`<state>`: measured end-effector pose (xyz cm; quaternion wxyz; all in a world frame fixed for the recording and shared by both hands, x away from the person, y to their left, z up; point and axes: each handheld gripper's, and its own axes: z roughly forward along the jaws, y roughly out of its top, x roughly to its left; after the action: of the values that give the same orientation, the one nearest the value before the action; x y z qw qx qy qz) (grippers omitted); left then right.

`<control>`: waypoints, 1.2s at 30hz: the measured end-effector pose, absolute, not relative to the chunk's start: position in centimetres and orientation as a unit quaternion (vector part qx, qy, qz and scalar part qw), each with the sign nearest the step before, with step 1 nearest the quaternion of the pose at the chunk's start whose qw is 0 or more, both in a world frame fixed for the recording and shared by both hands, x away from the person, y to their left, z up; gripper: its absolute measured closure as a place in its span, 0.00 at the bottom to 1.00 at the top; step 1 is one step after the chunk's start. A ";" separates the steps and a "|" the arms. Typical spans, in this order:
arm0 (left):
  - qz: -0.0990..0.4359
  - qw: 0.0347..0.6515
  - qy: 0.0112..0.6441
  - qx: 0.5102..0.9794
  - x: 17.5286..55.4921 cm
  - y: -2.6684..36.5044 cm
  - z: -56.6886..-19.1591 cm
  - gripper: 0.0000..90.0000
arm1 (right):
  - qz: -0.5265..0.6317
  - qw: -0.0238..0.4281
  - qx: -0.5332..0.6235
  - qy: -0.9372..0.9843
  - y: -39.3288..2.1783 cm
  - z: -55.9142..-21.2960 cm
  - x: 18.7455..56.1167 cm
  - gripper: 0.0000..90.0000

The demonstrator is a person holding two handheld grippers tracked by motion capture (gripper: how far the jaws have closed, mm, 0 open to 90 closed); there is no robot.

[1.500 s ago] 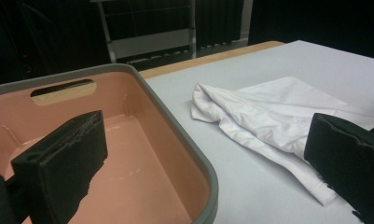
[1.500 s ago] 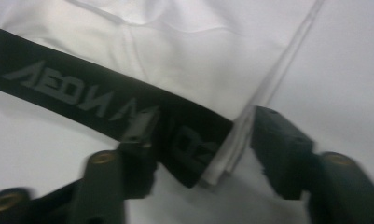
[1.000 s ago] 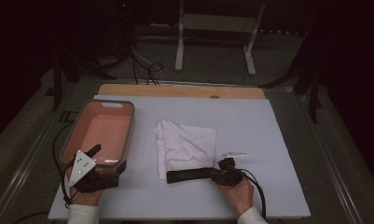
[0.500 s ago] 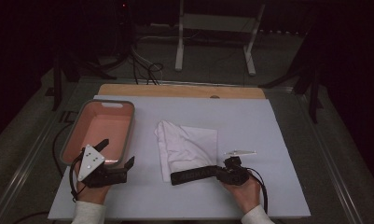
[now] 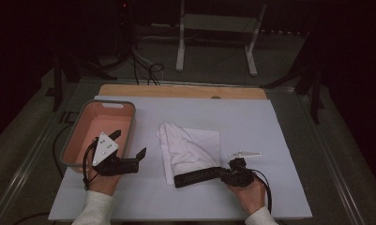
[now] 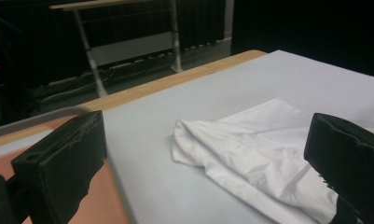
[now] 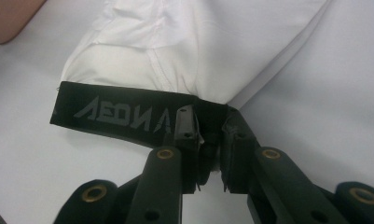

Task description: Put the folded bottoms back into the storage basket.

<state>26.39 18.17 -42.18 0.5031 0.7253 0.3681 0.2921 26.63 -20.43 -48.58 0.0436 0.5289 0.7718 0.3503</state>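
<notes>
White garment [image 5: 190, 147], black lettered waistband [image 7: 124, 116] upside down, right gripper [image 7: 208, 135] clamped on it, left gripper [image 6: 198, 154] apart.

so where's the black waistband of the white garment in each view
High view: black waistband lies low and centre, at the white garment's near edge, its right end in the right gripper.
Left gripper view: hidden behind the right-hand finger.
Right gripper view: waistband spans the middle, pinched.
Shared landmark: the white garment.

A dim lab: covered test table [image 5: 270, 122], floor cables [image 5: 146, 70], metal stand [image 5: 214, 28].
</notes>
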 end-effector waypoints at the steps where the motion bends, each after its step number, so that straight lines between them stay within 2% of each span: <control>1: 0.290 0.503 0.368 0.726 26.6 18.0 -42.1 0.01 | 0.350 0.045 0.528 0.772 -20.5 -48.6 26.6 0.88; 19: 0.263 0.509 0.348 0.742 29.5 13.7 -42.0 0.01 | 0.352 0.057 0.515 0.779 -20.5 -48.3 26.0 0.88; 36: 0.238 0.480 0.351 0.768 33.6 10.4 -44.3 0.01 | 0.356 0.064 0.507 0.783 -20.4 -48.1 25.5 0.88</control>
<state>33.55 10.38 -44.30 0.4802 0.7678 0.3509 0.2383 25.53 -20.44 -48.14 0.0644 0.5066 0.7826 0.3562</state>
